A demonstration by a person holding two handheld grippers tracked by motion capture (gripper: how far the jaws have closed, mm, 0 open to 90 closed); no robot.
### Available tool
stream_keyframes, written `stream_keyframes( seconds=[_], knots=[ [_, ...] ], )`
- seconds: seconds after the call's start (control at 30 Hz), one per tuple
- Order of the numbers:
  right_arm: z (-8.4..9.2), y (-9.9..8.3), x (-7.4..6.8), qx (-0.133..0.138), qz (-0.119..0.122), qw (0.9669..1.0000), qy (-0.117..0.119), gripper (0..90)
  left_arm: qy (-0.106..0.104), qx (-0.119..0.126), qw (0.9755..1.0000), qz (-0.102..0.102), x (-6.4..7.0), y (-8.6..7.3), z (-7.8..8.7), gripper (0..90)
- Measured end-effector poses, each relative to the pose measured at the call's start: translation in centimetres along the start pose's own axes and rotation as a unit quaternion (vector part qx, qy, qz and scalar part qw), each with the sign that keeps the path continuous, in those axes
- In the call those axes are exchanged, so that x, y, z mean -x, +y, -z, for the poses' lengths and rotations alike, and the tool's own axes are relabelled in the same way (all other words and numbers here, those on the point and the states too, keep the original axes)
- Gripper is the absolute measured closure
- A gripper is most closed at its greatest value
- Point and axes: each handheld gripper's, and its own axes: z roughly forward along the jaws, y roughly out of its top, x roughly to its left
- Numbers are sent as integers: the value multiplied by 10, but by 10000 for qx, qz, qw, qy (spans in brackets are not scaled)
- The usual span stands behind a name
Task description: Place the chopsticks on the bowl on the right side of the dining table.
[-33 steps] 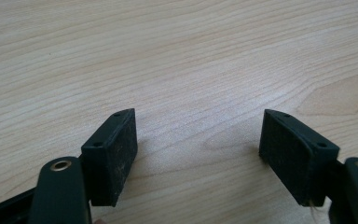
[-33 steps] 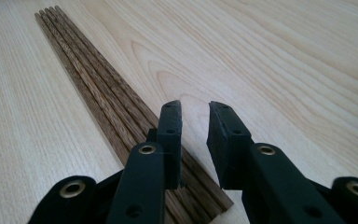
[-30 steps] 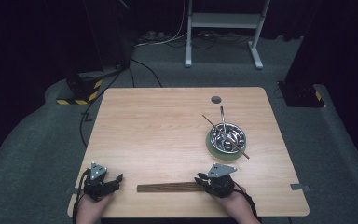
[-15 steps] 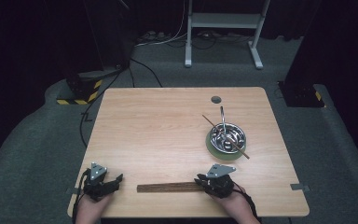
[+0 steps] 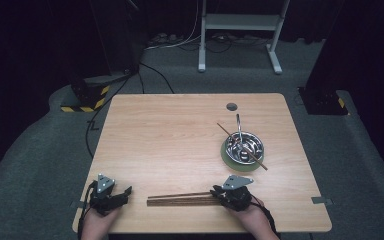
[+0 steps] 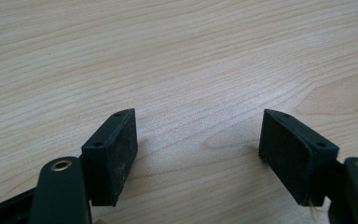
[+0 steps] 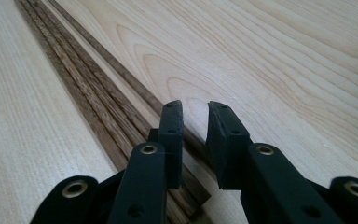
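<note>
Several dark wooden chopsticks (image 5: 180, 200) lie in a row near the table's front edge. My right gripper (image 5: 215, 192) rests at their right end, held by a hand. In the right gripper view its jaws (image 7: 195, 109) stand close together with a narrow gap. One thin chopstick (image 7: 121, 70) splays off the bundle (image 7: 74, 79) and runs in under that gap, and the pads do not visibly press on it. My left gripper (image 5: 126, 192) rests at the front left, open over bare wood (image 6: 198, 123).
A steel bowl (image 5: 261, 147) sits on a green plate (image 5: 230, 159) at the right of the wooden table (image 5: 170, 140). A chopstick (image 5: 225, 130) and a metal spoon handle (image 5: 238, 122) stick out of it. A round cable hole (image 5: 231, 106) lies behind it.
</note>
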Motion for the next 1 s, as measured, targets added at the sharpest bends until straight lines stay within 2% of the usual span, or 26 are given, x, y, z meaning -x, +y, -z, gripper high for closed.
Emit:
stream_keyframes(
  seconds=[0.2, 0.27, 0.3, 0.4, 0.43, 0.47, 0.83, 1.0],
  knots=[
    [0, 0, 1, -36, -56, 10000, -2, 753, 0, 8, 10000, 8, 0, 0, 0, 278],
    [-1, 0, 1, 8, -1, 10000, -74, 752, -3, 11, 10000, 8, 0, 0, 0, 279],
    [-1, 0, 1, -16, -78, 9999, -72, 752, -3, 8, 10000, 5, 0, 0, 0, 278],
    [0, 0, 2, -58, -109, 9999, -55, 753, -2, 3, 10000, 5, 0, 0, 0, 278],
    [-1, 0, 3, -41, -77, 9999, -102, 754, -3, 6, 10000, 5, 0, 0, 0, 279],
    [-1, 0, 3, -3, -143, 9998, -138, 757, 0, 6, 10000, 2, 0, 0, 0, 278],
    [-1, 0, 8, -133, -164, 9994, -279, 762, 7, 15, 10000, 4, 0, 0, 0, 279],
    [0, -1, 13, -130, -292, 9988, -369, 762, 24, -38, 10000, -47, 0, 0, 1, 279]
  ],
)
